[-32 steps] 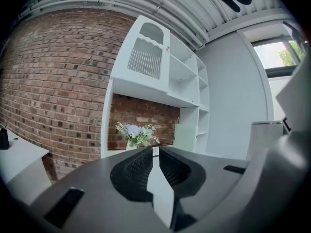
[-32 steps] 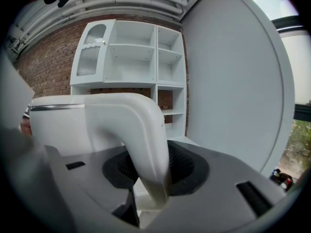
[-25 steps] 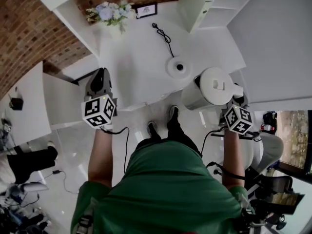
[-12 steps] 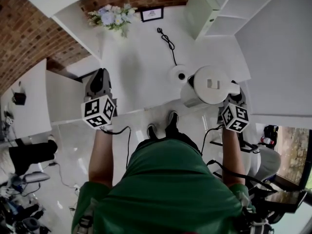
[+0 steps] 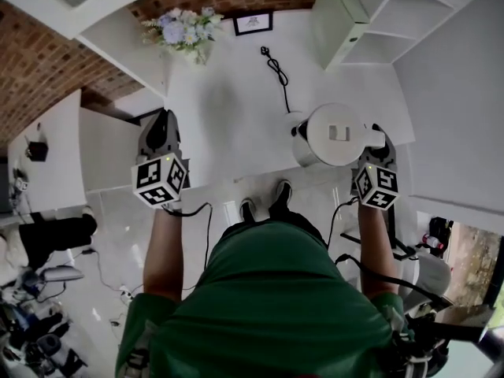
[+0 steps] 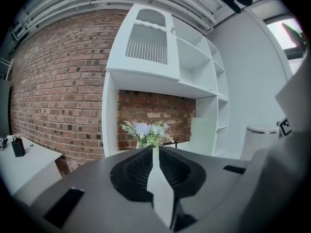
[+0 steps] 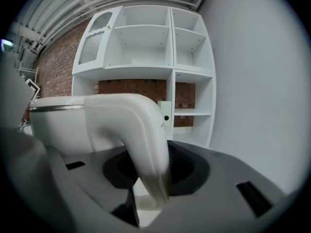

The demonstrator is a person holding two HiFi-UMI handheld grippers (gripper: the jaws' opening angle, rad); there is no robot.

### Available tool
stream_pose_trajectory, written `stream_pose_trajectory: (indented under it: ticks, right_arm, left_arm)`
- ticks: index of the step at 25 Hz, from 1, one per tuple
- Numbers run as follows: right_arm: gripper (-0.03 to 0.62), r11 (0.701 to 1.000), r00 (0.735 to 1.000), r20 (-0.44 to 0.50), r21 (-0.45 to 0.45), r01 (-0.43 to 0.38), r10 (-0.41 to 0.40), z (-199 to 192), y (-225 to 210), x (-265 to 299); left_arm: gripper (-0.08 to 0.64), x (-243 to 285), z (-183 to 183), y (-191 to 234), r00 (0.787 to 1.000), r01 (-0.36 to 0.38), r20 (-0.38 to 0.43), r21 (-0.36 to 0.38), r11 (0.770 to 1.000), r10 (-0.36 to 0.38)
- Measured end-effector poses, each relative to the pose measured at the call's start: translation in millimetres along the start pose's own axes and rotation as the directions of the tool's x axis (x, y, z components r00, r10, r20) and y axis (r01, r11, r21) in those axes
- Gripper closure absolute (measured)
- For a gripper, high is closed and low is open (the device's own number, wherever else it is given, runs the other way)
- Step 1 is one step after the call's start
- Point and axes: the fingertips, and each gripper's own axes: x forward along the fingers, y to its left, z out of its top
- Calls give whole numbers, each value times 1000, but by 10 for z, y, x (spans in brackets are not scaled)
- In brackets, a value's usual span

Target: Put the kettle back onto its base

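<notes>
Head view looks steeply down on me standing at the near edge of a white table. My left gripper hangs at the table's left edge. Its fingers are pressed together with nothing between them.

Straight ahead of those fingers, at the far side of the table by a brick wall, stands a bunch of pale flowers. Just right of the flowers is a small dark picture frame.

Further right of my left fingers, a black cord runs from the back of the table toward me. It ends at the base, of which only a strip of white rim shows at the kettle's left side. The kettle, white and round, covers the rest of the base. From above I cannot tell whether it is seated on the base or held just over it.

The kettle sits directly ahead of my right gripper, whose fingers are clamped on the handle. In the right gripper view the curved white handle passes down between the two black pads, with the kettle's body to their left.

Beyond my right fingers stands a white open shelf unit.
</notes>
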Motion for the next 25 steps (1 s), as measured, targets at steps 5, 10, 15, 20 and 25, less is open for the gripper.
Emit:
stream_pose_trajectory:
  ticks: [5, 10, 15, 20, 25]
  right_arm:
    - [453, 999, 999, 5, -17, -38, 38, 1, 31, 282]
    - [453, 996, 997, 0, -29, -81, 81, -75, 102, 531]
    - [453, 992, 992, -6, -24, -125, 124, -175, 166, 740]
    - [453, 989, 989, -18, -35, -147, 146, -228, 211, 902]
    - [453, 985, 985, -20, -38, -170, 170, -271, 253, 1017]
  left_arm:
    - [508, 88, -22, 2, 999, -22, -30, 6, 1000, 22]
    - [508, 134, -97, 70, 996, -56, -68, -1, 998, 56]
    - [508, 168, -167, 109, 992, -85, -92, -5, 996, 84]
    - [508, 187, -239, 102, 989, -100, -112, -5, 995, 99]
    - [508, 166, -332, 139, 983, -126, -135, -8, 992, 124]
